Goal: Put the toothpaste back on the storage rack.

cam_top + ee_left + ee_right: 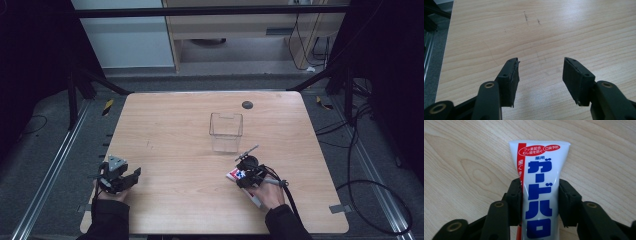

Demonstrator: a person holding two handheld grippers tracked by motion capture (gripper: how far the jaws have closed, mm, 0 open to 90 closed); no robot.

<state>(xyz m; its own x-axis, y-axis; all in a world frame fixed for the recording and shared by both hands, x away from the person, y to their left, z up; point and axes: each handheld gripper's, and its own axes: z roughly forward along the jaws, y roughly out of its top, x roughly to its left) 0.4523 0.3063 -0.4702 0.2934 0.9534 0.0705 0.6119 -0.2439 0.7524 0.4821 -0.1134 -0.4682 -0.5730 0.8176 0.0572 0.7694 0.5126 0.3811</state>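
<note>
Between right gripper (pixel 540 202) jaws, clamped: toothpaste tube (pixel 539 177) (left gripper (pixel 540 81) jaws wide).

Lighting's pretty uneven in the high view: the wooden table (pixel 175 150) sits in soft, even overhead light, but both side edges of the frame drop off into near black. The whole shot is a bit soft and grainy. Both gripper views are brighter and sharper, with wood grain crisp mid-frame. The toothpaste tube (pixel 540 182) has a slightly blown-out white top edge. There's a faint shadow under the left gripper (pixel 540 75), lower centre.
</note>
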